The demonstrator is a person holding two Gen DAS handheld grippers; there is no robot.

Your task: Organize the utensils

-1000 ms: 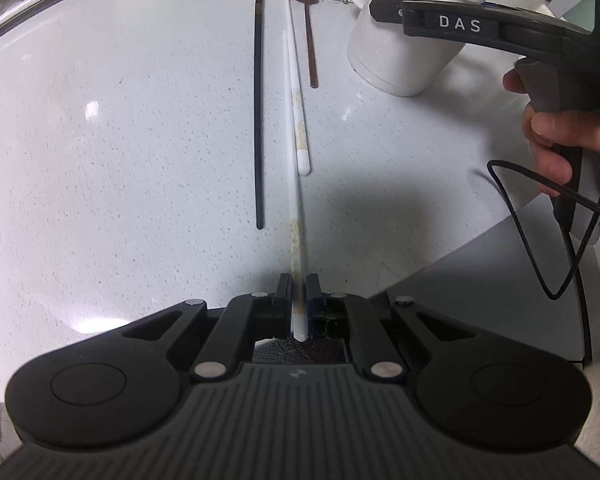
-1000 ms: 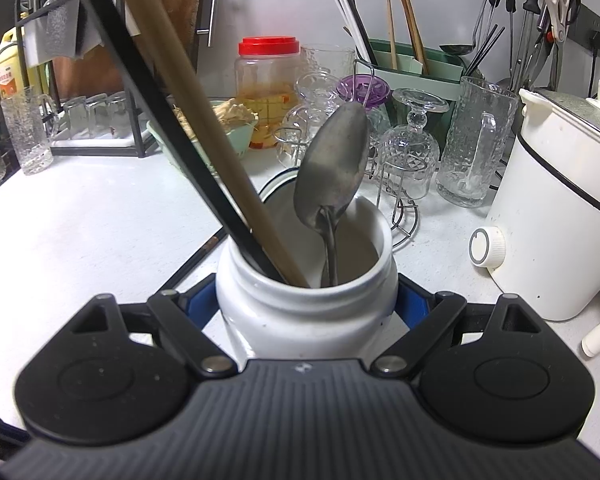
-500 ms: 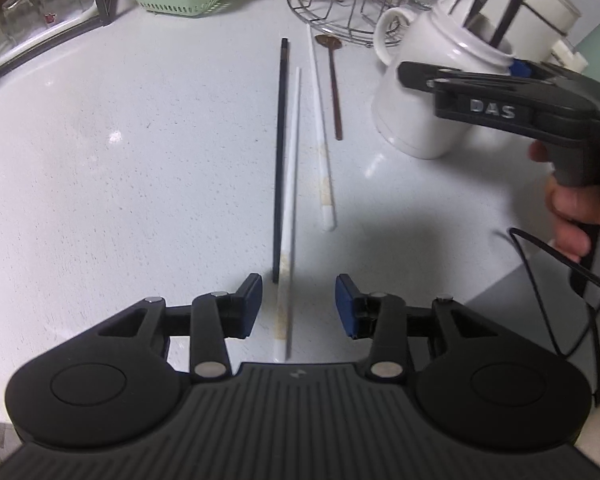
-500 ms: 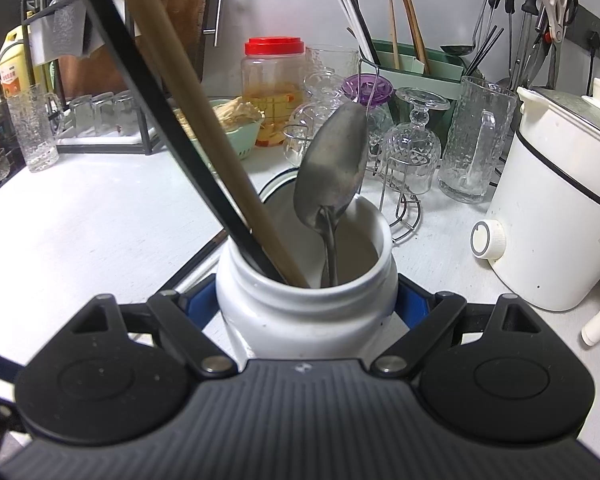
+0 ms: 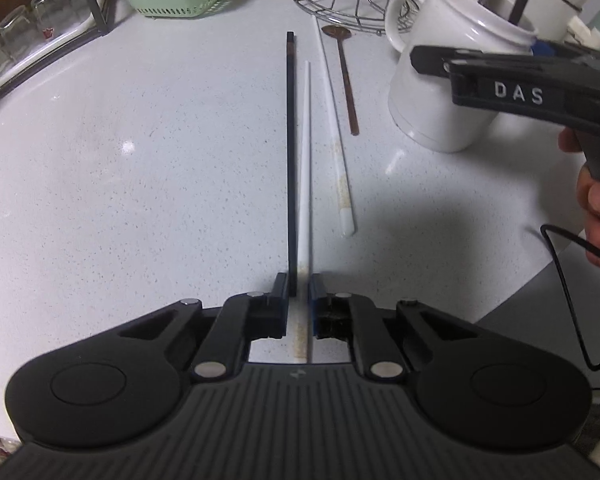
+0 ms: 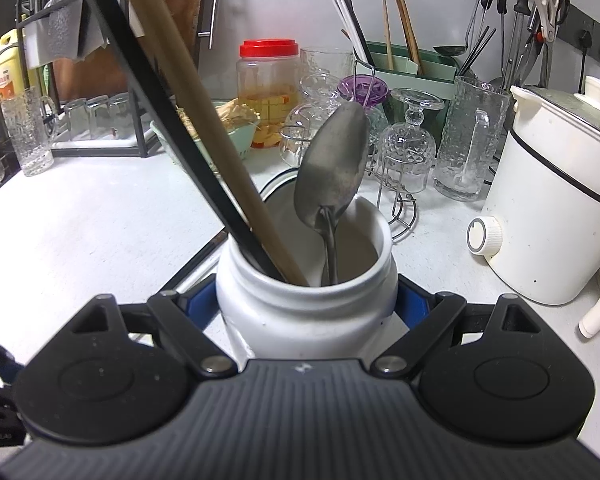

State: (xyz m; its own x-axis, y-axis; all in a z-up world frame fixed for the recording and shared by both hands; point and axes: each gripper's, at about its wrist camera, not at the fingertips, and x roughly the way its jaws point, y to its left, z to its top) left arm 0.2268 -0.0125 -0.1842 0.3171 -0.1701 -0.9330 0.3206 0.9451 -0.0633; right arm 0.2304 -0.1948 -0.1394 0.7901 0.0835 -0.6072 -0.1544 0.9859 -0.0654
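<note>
A pickup is being made low in the left wrist view: the left gripper [image 5: 299,292] is closing, with the black chopstick [image 5: 290,160] and a white chopstick [image 5: 305,184] caught between its jaws; whether the pads already press cannot be told. A second white chopstick [image 5: 334,132] and a brown spoon [image 5: 346,80] are left on the counter [image 5: 140,180]. The white jar [image 6: 308,304] is clamped by the right gripper [image 6: 306,300] at lower centre. Next, a lift and a drop into the jar are called for. The jar's base is hidden.

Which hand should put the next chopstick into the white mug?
Left. The left gripper is closing around the black chopstick and white chopstick, while the right gripper holds the white mug.
</note>
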